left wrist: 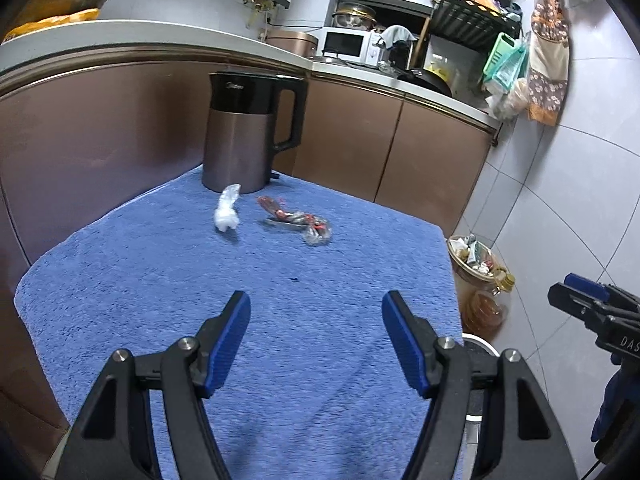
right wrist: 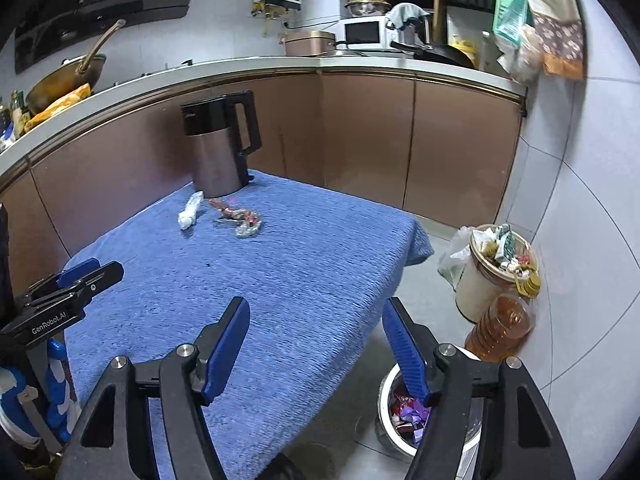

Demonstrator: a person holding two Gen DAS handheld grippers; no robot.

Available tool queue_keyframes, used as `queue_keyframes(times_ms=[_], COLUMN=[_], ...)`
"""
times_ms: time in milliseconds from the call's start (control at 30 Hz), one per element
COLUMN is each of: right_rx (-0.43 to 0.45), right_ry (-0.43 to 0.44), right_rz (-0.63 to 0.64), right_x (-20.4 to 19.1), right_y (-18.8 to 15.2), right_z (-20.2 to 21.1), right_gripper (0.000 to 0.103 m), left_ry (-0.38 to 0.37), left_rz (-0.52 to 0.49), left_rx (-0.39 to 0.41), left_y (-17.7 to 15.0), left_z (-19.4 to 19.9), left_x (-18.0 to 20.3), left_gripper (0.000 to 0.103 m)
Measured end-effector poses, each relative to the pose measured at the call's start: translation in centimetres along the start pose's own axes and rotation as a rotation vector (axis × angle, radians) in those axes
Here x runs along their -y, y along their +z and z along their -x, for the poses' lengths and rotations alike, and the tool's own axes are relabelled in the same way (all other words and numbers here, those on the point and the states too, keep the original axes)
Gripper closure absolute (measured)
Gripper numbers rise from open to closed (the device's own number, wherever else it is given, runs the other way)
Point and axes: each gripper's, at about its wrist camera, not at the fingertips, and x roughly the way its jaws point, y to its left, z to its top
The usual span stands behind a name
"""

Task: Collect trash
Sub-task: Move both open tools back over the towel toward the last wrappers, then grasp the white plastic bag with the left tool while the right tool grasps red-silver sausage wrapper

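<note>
Two pieces of trash lie on the blue towel (left wrist: 280, 320) near its far end: a crumpled white plastic scrap (left wrist: 226, 213) (right wrist: 189, 212) and a clear wrapper with red print (left wrist: 298, 220) (right wrist: 240, 218). My left gripper (left wrist: 316, 316) hovers open over the towel's near half, well short of both, with nothing between its fingers. My right gripper (right wrist: 316, 320) is open and empty over the towel's right edge, above a round metal bin (right wrist: 386, 412) on the floor that holds coloured wrappers. Each gripper shows at the edge of the other's view.
A dark electric kettle (left wrist: 248, 136) (right wrist: 222, 148) stands at the towel's far end just behind the trash. Brown cabinets (left wrist: 344, 136) run behind. On the floor at right sit a full wastebasket (right wrist: 500, 268) and an oil bottle (right wrist: 500, 328) against the tiled wall.
</note>
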Motion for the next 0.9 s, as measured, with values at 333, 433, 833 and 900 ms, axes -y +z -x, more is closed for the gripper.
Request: queue_keyframes(times_ms=[333, 433, 833, 900], right_rx=[-0.014, -0.023, -0.089, -0.100], right_ry=[0.030, 0.040, 0.119, 0.137], right_rz=[0.048, 0.057, 0.118, 0.120], right_x=[-2.9, -3.7, -5.9, -6.0], right_y=[1.9, 2.5, 5.7, 6.3], right_z=[-1.2, -2.0, -8.7, -10.1], right_gripper=[0.035, 0.035, 0.035, 0.035], left_ry=[0.041, 0.062, 0.099, 0.105], left_rz=[0.062, 0.069, 0.097, 0.103], left_rx=[0.013, -0.003, -0.137, -0.161], left_y=[-0.1, -0.1, 1.3, 1.8], left_z=[0.3, -0.2, -5.3, -6.7], left_x=[-4.6, -5.8, -11.8, -12.8], left_gripper=[0.032, 0.032, 0.032, 0.032])
